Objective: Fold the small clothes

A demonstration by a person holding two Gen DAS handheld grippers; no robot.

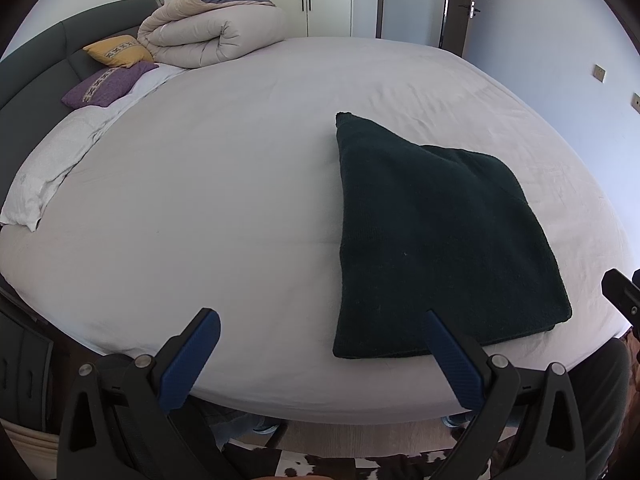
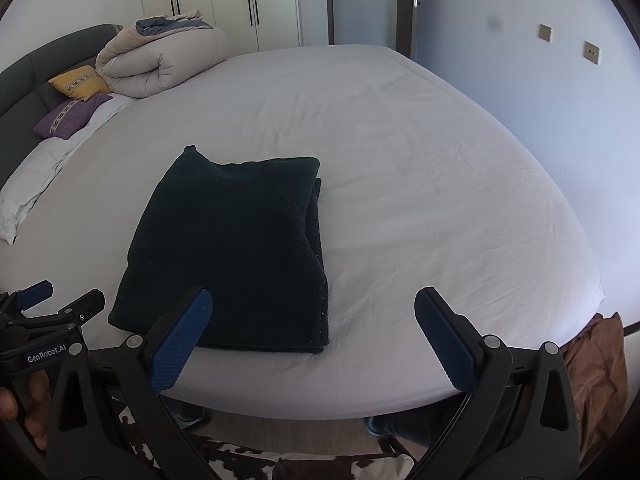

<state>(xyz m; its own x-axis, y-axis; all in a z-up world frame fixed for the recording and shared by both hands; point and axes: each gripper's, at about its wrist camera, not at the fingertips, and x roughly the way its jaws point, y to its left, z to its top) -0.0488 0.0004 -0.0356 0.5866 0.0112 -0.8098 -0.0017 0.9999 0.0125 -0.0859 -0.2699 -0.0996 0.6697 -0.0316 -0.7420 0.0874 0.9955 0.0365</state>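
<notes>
Nearest the left wrist camera, the left gripper spreads its two blue-padded fingers wide with nothing between them; its right finger's tip overlaps the near edge of the dark garment in the picture, though contact cannot be judged. In the right wrist view the right gripper is likewise wide apart and empty, its left finger's tip overlapping the garment's near left part, the right finger over bare sheet.

Only the right wrist view shows the whole left tool from the side, at the lower left edge, with a "GenRobot.AI" label and the person's hand wrapped round its grip. It also shows the garment's right side as stacked layers with a rounded fold, and a brown cloth hanging past the bed's right corner. The left wrist view instead catches just a black tip of the right tool at its right edge, and shows the garment's pointed far corner most clearly.

The garment is dark, nearly black, a thick knit-looking piece folded into a rough rectangle, lying flat on the pale bed sheet near the bed's front edge. It lies right of the left jaws' gap and left of the right jaws' gap. Well apart, at the headboard end, sit a rolled duvet, a yellow cushion and a purple cushion.
</notes>
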